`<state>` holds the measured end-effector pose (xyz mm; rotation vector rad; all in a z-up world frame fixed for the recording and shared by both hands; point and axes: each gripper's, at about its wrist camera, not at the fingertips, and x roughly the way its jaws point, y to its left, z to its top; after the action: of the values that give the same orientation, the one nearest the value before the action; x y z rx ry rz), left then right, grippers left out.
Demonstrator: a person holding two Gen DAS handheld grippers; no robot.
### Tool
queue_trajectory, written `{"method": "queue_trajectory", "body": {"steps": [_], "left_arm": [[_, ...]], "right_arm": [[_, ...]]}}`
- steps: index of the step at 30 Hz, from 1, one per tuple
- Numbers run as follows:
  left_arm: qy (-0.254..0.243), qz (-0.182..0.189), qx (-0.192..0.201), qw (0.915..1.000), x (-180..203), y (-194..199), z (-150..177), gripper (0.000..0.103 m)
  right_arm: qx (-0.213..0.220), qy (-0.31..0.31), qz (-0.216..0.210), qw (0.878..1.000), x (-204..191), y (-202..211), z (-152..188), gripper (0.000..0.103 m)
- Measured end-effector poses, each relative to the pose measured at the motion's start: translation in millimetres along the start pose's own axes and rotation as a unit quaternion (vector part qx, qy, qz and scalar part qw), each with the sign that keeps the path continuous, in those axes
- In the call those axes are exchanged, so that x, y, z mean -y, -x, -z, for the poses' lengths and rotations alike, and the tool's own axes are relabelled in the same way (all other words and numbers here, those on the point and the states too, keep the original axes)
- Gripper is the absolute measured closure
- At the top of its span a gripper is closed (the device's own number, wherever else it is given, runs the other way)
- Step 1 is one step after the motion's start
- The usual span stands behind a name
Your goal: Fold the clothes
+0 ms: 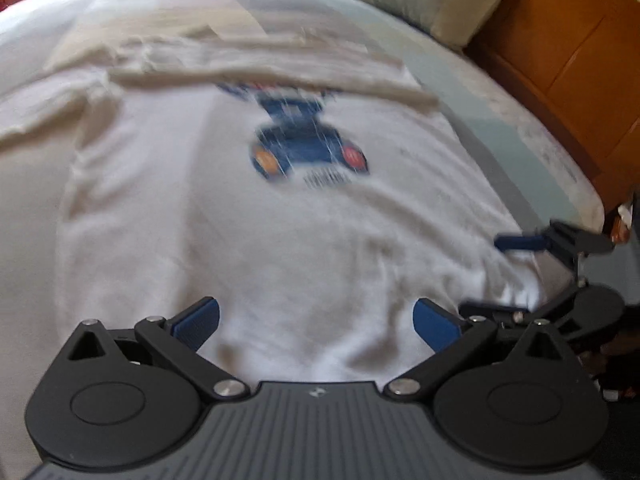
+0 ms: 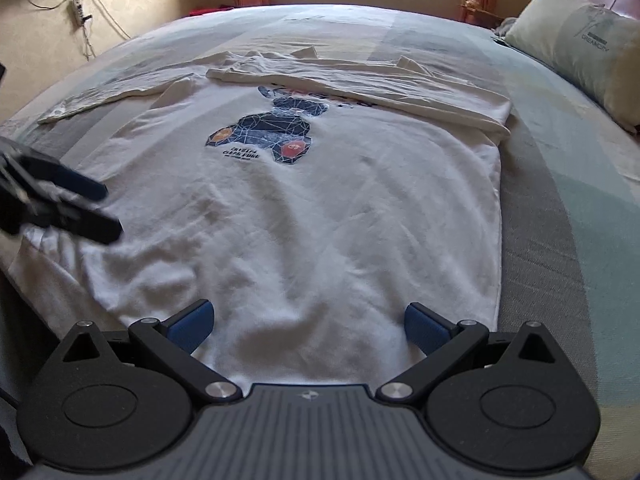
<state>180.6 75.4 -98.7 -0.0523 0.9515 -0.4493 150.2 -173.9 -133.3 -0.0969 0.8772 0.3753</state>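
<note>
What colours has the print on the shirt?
Dark blue with two orange patches on the white shirt; clearest in right wrist view.

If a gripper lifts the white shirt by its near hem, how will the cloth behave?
The white shirt will probably hang limp, since soft wrinkles already cross it. The sleeve folded over its chest may slide off. It looks light, so the bed sheet underneath should hardly move.

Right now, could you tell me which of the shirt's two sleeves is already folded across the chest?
The sleeve on the pillow side; the other sleeve lies stretched outward.

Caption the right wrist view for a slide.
Open right tool poised over the hem of a white long-sleeved shirt spread on the bed, one sleeve folded across.
</note>
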Motion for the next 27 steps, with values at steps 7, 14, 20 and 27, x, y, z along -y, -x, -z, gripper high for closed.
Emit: {"method": "queue_trajectory", "body": {"steps": [7,14,20,27], "left_arm": [[0.037,-0.015,0.061,0.9973,-58,24,-64,0.001],[0.113,0.001,0.074,0.9908,-130,-4,-164,0.001],[0.2,0.023,0.032,0.979,-175,-87,-210,0.001],[0.242,0.008,0.038,0.9695,-206,-126,-221,0.001]], "right_arm": [[0.023,-0.048,-0.026,0.998,3,14,-19,0.0],[0.029,-0.052,-0.048,0.997,-7,6,-43,0.0],[0.026,-0.045,-0.041,0.998,-6,-15,-62,0.0],[0.003,-0.055,-0.042,0.998,0,-42,-63,0.0]]}}
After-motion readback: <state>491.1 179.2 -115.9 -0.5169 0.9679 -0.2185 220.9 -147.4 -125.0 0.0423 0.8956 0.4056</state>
